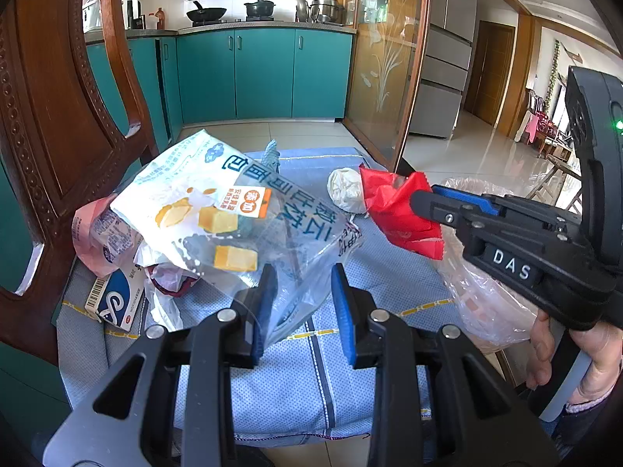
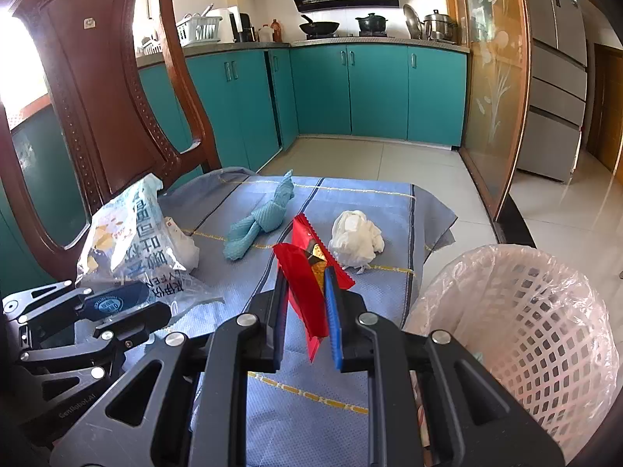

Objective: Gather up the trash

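Left wrist view: my left claw (image 1: 303,311) holds the near corner of the clear bread bag (image 1: 218,210), jaws narrowed on the film. Only that thin corner is between the pads, so I judge it could slide out if I swing fast. The bag also lies over the pink wrapper (image 1: 91,233) and the blue-and-white box (image 1: 117,303) at the left, and lifting it may drag them off the near left edge of the worktop (image 1: 280,389). The carved chair back (image 1: 58,116) stands close on the left, leaving little room there. At the right my right claw (image 1: 418,204) pinches the red wrapper (image 1: 393,214).

Right wrist view: the right claw (image 2: 305,334) is nearly closed on the red wrapper (image 2: 301,295), which stands up between the pads. The lined white bin (image 2: 518,330) is just to the right, below the worktop's right edge, with an open path. The wrapper is light and could catch on the liner's rim. The crumpled tissue (image 2: 356,241) and the knotted blue cloth (image 2: 261,222) sit farther back, clear of both claws.
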Demonstrator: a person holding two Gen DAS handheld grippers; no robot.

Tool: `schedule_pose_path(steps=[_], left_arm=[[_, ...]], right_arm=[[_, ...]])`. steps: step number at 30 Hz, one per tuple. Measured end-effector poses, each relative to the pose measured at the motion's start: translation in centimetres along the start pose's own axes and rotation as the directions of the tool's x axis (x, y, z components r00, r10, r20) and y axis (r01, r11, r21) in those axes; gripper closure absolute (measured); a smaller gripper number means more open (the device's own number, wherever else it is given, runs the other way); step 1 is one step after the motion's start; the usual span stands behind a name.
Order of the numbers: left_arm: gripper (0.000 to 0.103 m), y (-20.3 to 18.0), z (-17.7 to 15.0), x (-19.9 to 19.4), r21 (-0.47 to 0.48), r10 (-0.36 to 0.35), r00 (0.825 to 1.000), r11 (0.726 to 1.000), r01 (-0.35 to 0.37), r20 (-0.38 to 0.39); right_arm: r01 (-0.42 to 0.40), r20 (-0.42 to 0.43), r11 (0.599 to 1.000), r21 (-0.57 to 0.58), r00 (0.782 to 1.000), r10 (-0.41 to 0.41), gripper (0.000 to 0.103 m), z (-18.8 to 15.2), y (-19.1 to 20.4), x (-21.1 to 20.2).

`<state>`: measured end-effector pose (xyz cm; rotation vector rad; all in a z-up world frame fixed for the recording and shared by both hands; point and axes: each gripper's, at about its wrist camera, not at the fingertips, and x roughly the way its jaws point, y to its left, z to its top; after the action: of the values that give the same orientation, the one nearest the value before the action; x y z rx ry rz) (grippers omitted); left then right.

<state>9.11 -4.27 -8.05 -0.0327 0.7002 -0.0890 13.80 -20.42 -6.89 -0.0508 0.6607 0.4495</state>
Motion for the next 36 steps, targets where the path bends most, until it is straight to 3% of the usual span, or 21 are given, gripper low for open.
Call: schedule_pose_path(steps=[15,20,30,36], left_arm=[[0.072,0.0,0.2,-0.3,-0.004,0.007,1.000,1.000,-0.007,-0.002],[0.072,-0.2,0.3,-0.5,-0.004,-0.005,1.000,1.000,0.005,0.002],[0.072,-2.3,1.4,-0.5,0.028,-0.104,0.994,0.994,0.104,0.012],[0.073,-6.3,3.0,0.5,0.088,-0.222,0.975,0.971,0.221,0.005]], right_arm=[[-0.005,-0.001,1.000,-0.014,1.000,0.005,0.084,-0.1,0.5,-0.1],[0.007,0.038,1.000,0.006,0.999,-0.008,0.084,0.2,-0.3,-1.2],[0.096,0.148,0.989,0.114,0.983,-0.113,0.084,0.0,-5.8,-5.9],[0.194,0.155,0.954,0.227,0.960,-0.232,0.084,-1.8,-11.1,-9.1]])
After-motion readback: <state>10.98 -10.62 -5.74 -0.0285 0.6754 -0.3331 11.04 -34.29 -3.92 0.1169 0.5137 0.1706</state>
